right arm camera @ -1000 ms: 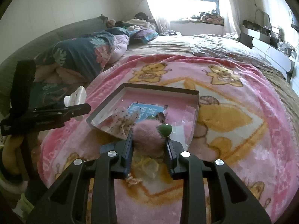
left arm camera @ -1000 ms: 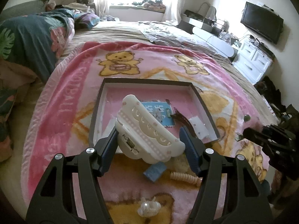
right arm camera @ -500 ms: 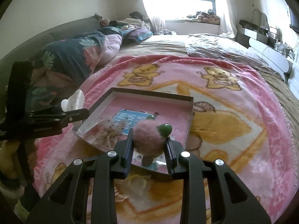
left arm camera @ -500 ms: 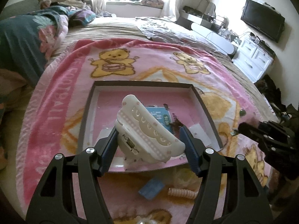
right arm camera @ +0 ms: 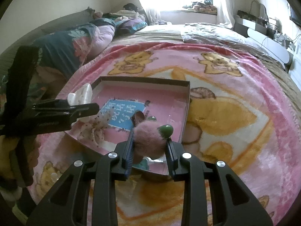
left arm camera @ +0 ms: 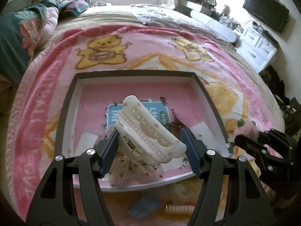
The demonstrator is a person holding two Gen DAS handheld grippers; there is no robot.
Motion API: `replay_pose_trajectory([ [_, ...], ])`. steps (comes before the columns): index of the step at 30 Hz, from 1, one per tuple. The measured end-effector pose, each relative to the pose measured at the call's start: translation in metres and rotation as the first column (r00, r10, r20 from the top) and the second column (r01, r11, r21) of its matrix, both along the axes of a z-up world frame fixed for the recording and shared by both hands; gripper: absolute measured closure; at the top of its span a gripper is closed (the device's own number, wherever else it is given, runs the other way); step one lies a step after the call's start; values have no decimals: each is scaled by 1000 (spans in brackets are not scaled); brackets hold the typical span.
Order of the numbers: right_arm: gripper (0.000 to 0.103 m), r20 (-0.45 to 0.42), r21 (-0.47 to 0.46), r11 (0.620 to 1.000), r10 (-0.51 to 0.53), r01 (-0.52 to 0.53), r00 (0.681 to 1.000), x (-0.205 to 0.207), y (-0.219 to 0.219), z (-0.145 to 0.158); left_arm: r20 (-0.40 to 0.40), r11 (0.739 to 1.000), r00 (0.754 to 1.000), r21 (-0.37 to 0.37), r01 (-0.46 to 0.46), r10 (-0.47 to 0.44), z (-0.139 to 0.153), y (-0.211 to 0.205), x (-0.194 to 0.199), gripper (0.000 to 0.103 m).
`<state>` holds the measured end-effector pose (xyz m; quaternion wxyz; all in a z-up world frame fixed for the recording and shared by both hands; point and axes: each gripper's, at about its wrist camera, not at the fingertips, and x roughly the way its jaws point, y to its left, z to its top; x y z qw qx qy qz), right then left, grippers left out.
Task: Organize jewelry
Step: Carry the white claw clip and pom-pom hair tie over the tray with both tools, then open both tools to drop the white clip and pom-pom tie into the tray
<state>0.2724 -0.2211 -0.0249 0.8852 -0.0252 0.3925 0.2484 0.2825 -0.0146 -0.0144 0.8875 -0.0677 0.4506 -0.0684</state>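
Holding two accessories above the shallow box (left arm camera: 210, 101) on the pink bear blanket (left arm camera: 150, 43), both grippers are carrying loads that could go astray at release. The left gripper (left arm camera: 150, 145) is standing partly closed, its blue pads clamping a white hair claw clip (left arm camera: 148, 131) by the sides of its body, the clip tilted and poised over the near half of the box, above a dotted fabric bow (left arm camera: 135, 171) lying inside. The right gripper (right arm camera: 149, 146) is closed narrower, pinching a pink fluffy pom-pom (right arm camera: 148, 139) with a green bead (right arm camera: 166, 130) projecting beside it, over the box's near corner. Judging the risks: the claw clip is sitting askew, so it may be prone to tumbling and landing on the bow or the blue card (right arm camera: 124, 114); the pom-pom is hanging close to the near rim, so a release here is likely risking a drop outside onto the blanket, where a blue piece (left arm camera: 144, 207) and a cream spiral tie (left arm camera: 178, 209) are already lying loose; the fluff may also be clinging to a pad.
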Motion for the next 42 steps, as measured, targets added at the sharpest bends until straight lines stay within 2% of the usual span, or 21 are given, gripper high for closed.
replay_pose_trajectory([
  [8, 75, -30, -9, 1000, 7, -7, 1000, 5, 6, -18, -59, 1000, 998, -5, 1, -1, -23, 1, 15, 46],
  [20, 72, -80, -18, 999, 37, -38, 996, 12, 24, -38, -83, 1000, 996, -2, -8, 7, -34, 7, 21, 46],
  [23, 65, -85, -13, 999, 37, -38, 996, 11, 24, -39, -81, 1000, 997, -1, -7, 7, -33, 6, 20, 46],
  [28, 44, -62, -2, 1000, 23, -23, 998, 0, 18, -31, -82, 1000, 997, -1, -8, 8, -33, 6, 20, 46],
  [30, 39, -51, 1, 1000, 9, -8, 999, -4, 12, -27, -82, 1000, 997, -2, -6, 6, -33, 5, 20, 45],
  [32, 36, -42, 7, 1000, -5, 5, 999, -9, 6, -22, -79, 1000, 997, -2, -3, 2, -32, 5, 20, 38],
  [37, 23, -21, 32, 998, -51, 52, 998, -18, -12, -12, -68, 1000, 998, 11, 5, -4, -24, -2, 16, 32],
  [42, 18, -12, 66, 994, -86, 86, 996, -25, -27, -1, -54, 1000, 999, 16, 6, -5, -14, -6, 10, 26],
])
